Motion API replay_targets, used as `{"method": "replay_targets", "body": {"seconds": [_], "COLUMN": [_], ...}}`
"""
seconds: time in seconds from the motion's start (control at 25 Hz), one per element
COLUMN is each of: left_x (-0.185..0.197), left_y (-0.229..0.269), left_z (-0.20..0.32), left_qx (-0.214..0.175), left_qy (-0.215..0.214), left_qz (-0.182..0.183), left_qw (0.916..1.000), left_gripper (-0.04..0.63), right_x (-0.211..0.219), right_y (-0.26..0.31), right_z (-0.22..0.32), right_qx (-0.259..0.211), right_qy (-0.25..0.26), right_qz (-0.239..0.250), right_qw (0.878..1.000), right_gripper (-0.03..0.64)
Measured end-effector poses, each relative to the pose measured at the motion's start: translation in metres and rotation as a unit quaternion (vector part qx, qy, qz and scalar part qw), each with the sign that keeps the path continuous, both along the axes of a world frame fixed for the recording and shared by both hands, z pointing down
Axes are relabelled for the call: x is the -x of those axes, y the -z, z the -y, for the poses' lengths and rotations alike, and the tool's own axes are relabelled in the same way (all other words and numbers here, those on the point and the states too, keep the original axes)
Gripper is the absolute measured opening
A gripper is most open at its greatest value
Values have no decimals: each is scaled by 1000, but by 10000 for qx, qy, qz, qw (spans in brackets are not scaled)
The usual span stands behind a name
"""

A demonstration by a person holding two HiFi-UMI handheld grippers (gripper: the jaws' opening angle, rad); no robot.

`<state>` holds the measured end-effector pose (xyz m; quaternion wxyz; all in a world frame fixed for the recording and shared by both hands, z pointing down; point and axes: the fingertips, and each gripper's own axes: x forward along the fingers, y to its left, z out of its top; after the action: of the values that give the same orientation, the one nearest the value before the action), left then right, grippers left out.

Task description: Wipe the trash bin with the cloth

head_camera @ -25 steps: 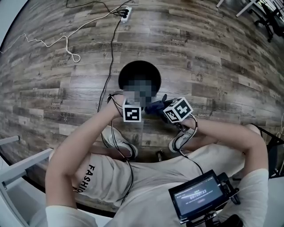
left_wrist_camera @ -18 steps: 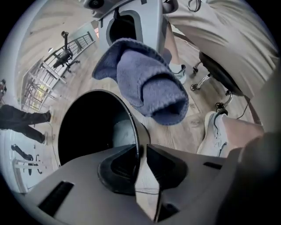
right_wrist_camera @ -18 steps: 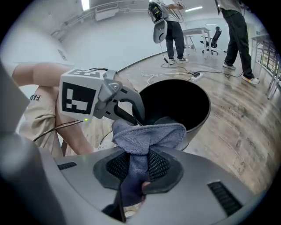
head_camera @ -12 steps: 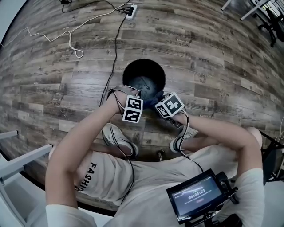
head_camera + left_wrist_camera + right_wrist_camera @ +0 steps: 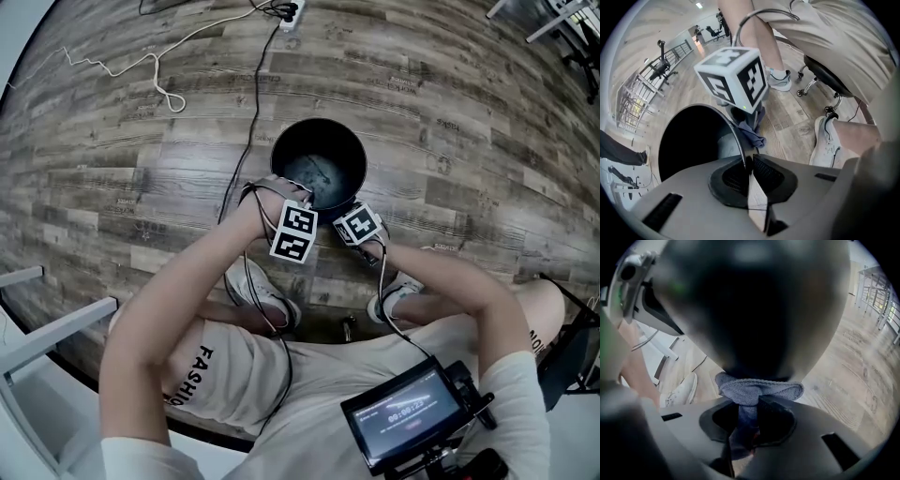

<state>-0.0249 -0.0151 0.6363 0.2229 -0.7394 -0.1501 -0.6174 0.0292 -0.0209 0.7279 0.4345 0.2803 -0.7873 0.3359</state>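
The black round trash bin (image 5: 319, 161) stands on the wood floor in front of the person's feet. My left gripper (image 5: 289, 201) sits on its near rim; its jaws have just been closing and are shut on the thin rim (image 5: 740, 152), seen edge-on between the pads (image 5: 764, 174). My right gripper (image 5: 343, 210) is low beside the bin's near outer wall (image 5: 754, 310). It is shut on a bunched blue cloth (image 5: 757, 391), which presses against that wall. The cloth (image 5: 752, 133) also hangs under the right gripper's marker cube (image 5: 733, 79).
A black cable (image 5: 246, 122) runs along the floor to the bin's left from a power strip (image 5: 291, 13). A white cord (image 5: 159, 89) lies further left. The person's shoes (image 5: 258, 291) (image 5: 403, 289) and a chair castor (image 5: 349, 328) are close behind the grippers. A white frame (image 5: 47, 337) stands at the left.
Both grippers have come down onto the bin. The left one closed on the near rim. The right one dropped with the cloth from above the rim to the outer wall.
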Motion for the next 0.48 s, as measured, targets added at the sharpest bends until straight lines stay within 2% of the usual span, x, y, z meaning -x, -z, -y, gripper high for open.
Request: {"method": "replay_targets", "body": {"seconds": [0.32, 0.48], "left_x": [-5, -5], "left_y": [2, 2], "left_z": [1, 3], "left_qx": [38, 45], "left_qy": [162, 323], "left_qz": [-85, -110], "left_qw": [9998, 9994], "left_gripper": [40, 40], "right_x": [2, -1], "right_y": [-83, -84], "right_z": [2, 1], "right_qx": [-101, 211], "right_qy": [-47, -409], "right_qz": [-313, -221], "right_qw": [9994, 9987], "right_gripper": [75, 75]}}
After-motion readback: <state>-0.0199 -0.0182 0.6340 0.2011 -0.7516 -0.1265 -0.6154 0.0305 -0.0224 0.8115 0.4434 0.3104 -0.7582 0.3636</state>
